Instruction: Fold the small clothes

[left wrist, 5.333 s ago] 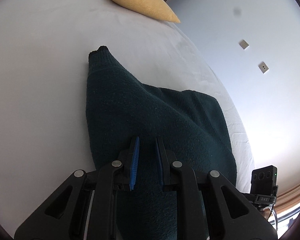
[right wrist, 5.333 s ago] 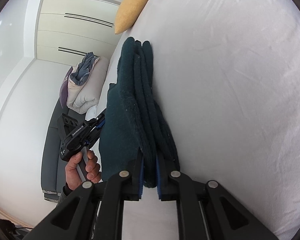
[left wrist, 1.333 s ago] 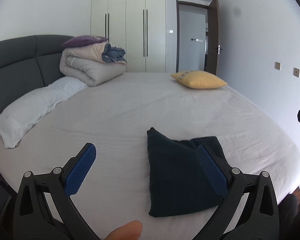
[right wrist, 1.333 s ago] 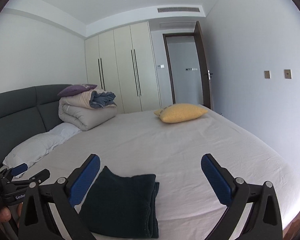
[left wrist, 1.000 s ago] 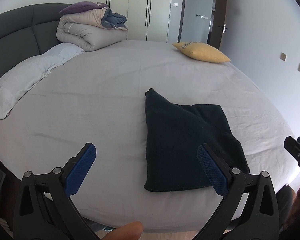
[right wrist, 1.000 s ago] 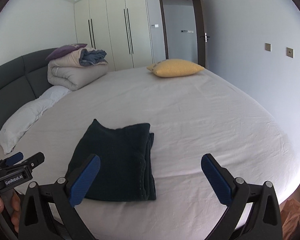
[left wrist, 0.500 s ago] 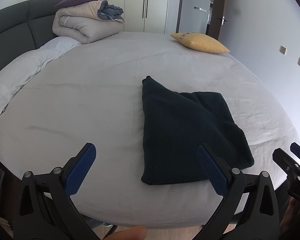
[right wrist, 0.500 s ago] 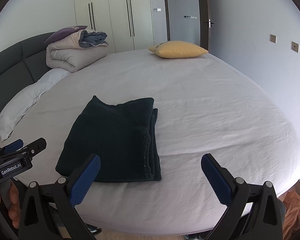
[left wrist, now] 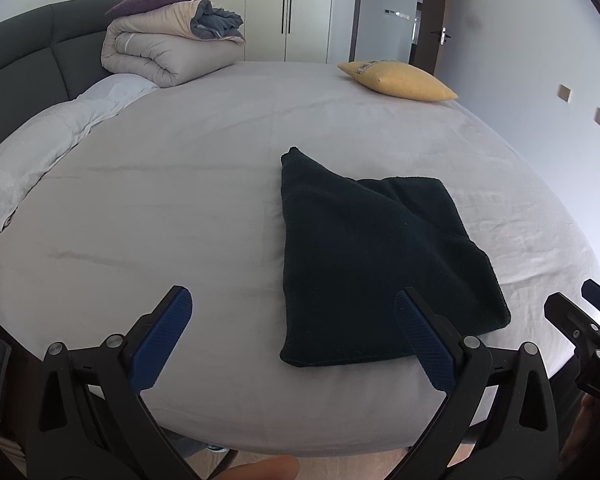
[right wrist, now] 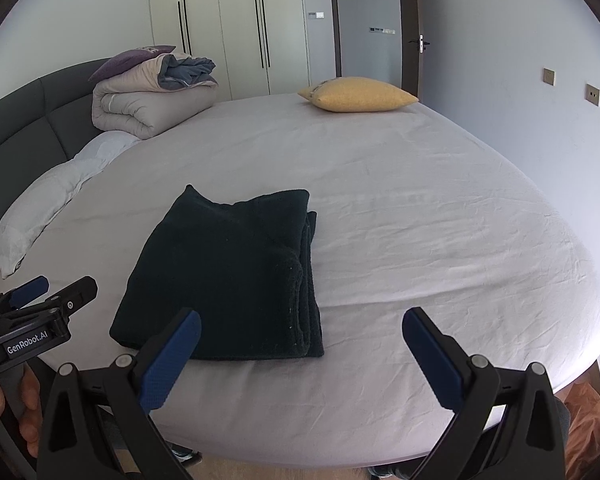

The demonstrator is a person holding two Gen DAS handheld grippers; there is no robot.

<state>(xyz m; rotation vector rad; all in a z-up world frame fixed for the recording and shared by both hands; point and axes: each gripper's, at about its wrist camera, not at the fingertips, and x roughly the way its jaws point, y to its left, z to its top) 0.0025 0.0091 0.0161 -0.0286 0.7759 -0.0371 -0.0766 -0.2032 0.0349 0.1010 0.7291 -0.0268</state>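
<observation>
Near the bed's (left wrist: 220,184) front edge we note the folded dark garment (left wrist: 380,256), lying flat. Our left gripper (left wrist: 292,332) and right gripper (right wrist: 302,344) hover before it, jaws spread wide, holding nothing.

Dark green knit garment (left wrist: 376,264) (right wrist: 236,276), folded into a flat rectangle of several layers, far-left corner poking out, stacked edges at right, lying near the bed's near edge.

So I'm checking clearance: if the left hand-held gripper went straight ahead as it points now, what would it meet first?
Probably the white bed sheet just left of the folded dark garment; the left hand-held gripper, open, centres near the garment's left edge, so depth leaves it uncertain.
</observation>
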